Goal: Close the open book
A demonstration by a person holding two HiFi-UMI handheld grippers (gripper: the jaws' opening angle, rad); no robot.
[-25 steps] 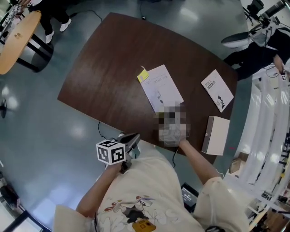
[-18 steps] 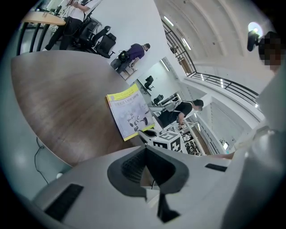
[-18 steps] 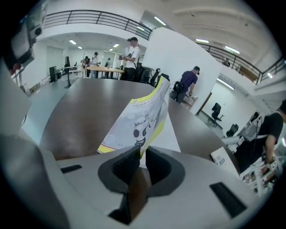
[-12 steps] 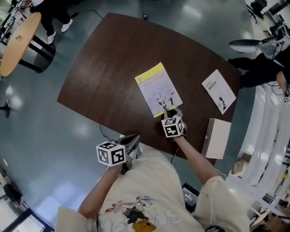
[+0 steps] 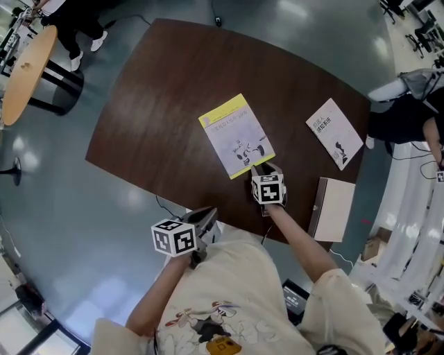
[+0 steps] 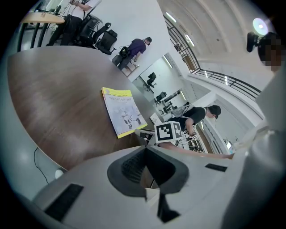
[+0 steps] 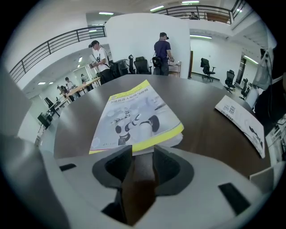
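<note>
"Book [image 5: 236, 135]?"
"Pale grey-blue cover, yellow bands at both ends, black-and-white robot drawing."
"Table [image 5: 159, 97]?"
"Dark brown, fine wood grain."
"Booklet [image 5: 334, 132] and box [image 5: 331, 206]?"
"White with black print; plain cream."
"Floor [image 5: 69, 208]?"
"Glossy grey-blue, pale glints."
"Shirt [image 5: 229, 291]?"
"Cream, with a cartoon print in brown, red and yellow."

glossy grey floor [image 5: 83, 229], dark brown table [image 5: 159, 90], pale round table [image 5: 28, 69], balcony railing [image 7: 58, 40], ceiling strip lights [image 7: 156, 8]
</note>
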